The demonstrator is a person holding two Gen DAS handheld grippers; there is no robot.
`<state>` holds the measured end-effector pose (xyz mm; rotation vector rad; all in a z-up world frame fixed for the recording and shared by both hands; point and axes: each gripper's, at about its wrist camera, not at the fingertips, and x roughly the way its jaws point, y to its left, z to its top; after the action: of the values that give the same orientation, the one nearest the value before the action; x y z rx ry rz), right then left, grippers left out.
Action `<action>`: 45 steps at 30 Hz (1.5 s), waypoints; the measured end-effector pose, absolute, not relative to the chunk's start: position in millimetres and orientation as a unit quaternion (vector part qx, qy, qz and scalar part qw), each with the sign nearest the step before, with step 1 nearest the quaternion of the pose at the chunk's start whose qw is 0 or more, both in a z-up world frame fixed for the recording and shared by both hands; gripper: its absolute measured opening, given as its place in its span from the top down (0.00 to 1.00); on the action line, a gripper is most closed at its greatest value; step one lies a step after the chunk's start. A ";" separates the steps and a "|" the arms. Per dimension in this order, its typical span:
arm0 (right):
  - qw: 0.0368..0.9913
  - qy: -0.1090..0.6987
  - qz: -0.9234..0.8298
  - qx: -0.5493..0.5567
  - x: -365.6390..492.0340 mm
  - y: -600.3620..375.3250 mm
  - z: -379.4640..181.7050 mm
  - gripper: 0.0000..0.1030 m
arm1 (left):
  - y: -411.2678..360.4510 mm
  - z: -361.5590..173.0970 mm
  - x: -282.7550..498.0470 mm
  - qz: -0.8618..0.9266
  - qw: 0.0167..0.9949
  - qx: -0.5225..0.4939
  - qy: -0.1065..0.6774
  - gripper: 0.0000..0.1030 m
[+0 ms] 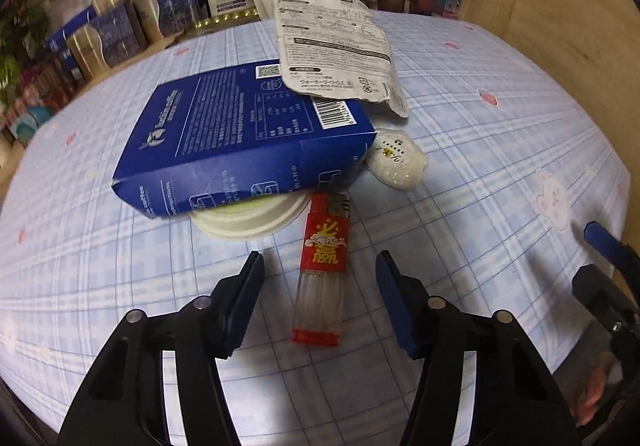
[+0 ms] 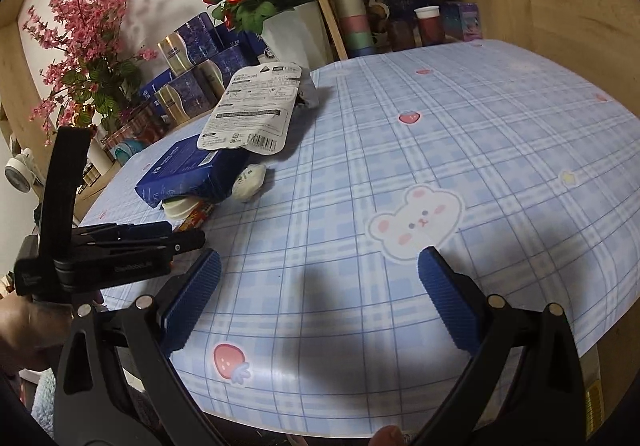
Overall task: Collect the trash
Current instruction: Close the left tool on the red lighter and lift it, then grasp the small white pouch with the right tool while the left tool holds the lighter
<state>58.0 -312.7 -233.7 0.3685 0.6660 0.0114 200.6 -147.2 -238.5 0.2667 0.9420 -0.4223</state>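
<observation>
Red-labelled clear lighter (image 1: pixel 322 274) lies flat between the open left tool (image 1: pixel 318 300).

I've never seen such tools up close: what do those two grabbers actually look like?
Both the left gripper and the right gripper have black plastic frames with silver round pins, and two fingers faced with blue ribbed pads. No cables show. Bare fingers show at the edges; no sleeves visible.

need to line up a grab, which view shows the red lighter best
The left wrist view: the lighter lies whole on the tablecloth between the open fingers of the left gripper. The right wrist view shows only a red sliver of it, behind the left gripper's body.
</observation>
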 end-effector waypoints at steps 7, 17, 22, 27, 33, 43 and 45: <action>0.925 0.333 0.017 0.182 60.6 -308.5 -237.3 0.06 | -142.9 -234.1 188.9 -0.210 0.858 0.140 0.448 0.78; 0.925 0.344 0.029 0.159 64.3 -296.2 -240.3 0.06 | -86.9 -208.3 154.9 -0.188 0.884 0.055 0.424 0.78; 0.922 0.361 0.036 0.135 69.8 -285.9 -242.9 0.11 | -58.6 -195.3 146.5 -0.171 0.894 0.015 0.413 0.78; 0.918 0.385 0.062 0.074 89.8 -269.7 -230.8 0.26 | -37.3 -185.1 141.0 -0.164 0.902 -0.005 0.400 0.78; 0.905 0.418 0.080 0.010 143.7 -257.2 -217.1 0.38 | -12.8 -180.4 138.0 -0.157 0.906 -0.038 0.391 0.78; 0.882 0.462 0.086 -0.020 209.3 -235.1 -228.4 0.46 | 23.2 -179.2 127.3 -0.146 0.907 -0.077 0.387 0.78; 0.879 0.469 0.083 -0.028 217.0 -229.7 -229.2 0.50 | 27.2 -180.2 125.2 -0.146 0.906 -0.082 0.388 0.78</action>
<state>217.0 -229.7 -229.2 -0.0582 0.9781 0.1725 125.2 27.2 -180.2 -0.1685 0.8005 -0.3013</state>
